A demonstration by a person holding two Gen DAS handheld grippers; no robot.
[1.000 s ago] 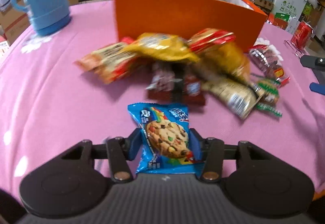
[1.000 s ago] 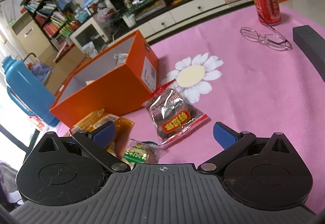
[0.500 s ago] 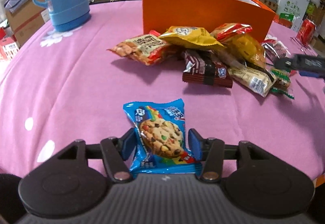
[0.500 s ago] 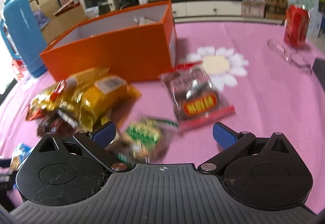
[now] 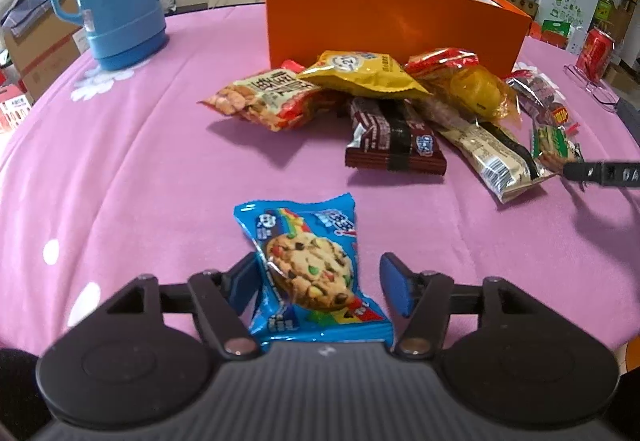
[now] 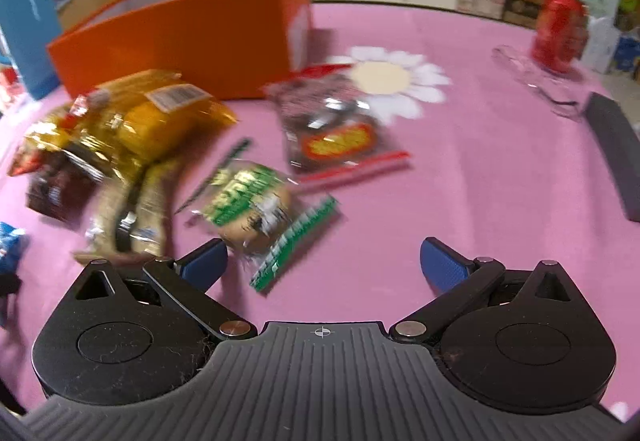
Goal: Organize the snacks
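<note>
my left gripper [image 5: 318, 283] stands spread around the blue cookie packet [image 5: 308, 271] lying flat on the pink cloth, not pinching it, while my right gripper [image 6: 320, 261] gapes empty beside the green-wrapped snack [image 6: 256, 207], i judge lining up for the orange box [image 5: 394, 11], whose contents stay mostly hidden.

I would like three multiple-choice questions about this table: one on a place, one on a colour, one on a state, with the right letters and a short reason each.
1. Where does the blue cookie packet lie?
A. inside the orange box
B. between the left tool's fingers
C. under the thermos

2. What colour is the box?
A. orange
B. green
C. white

3. How is the right tool?
A. shut on a can
B. shut on a packet
C. open, holding nothing

Answers: B, since the left tool straddles the packet; A, its walls are orange; C, the fingers stand wide apart over the cloth.
</note>
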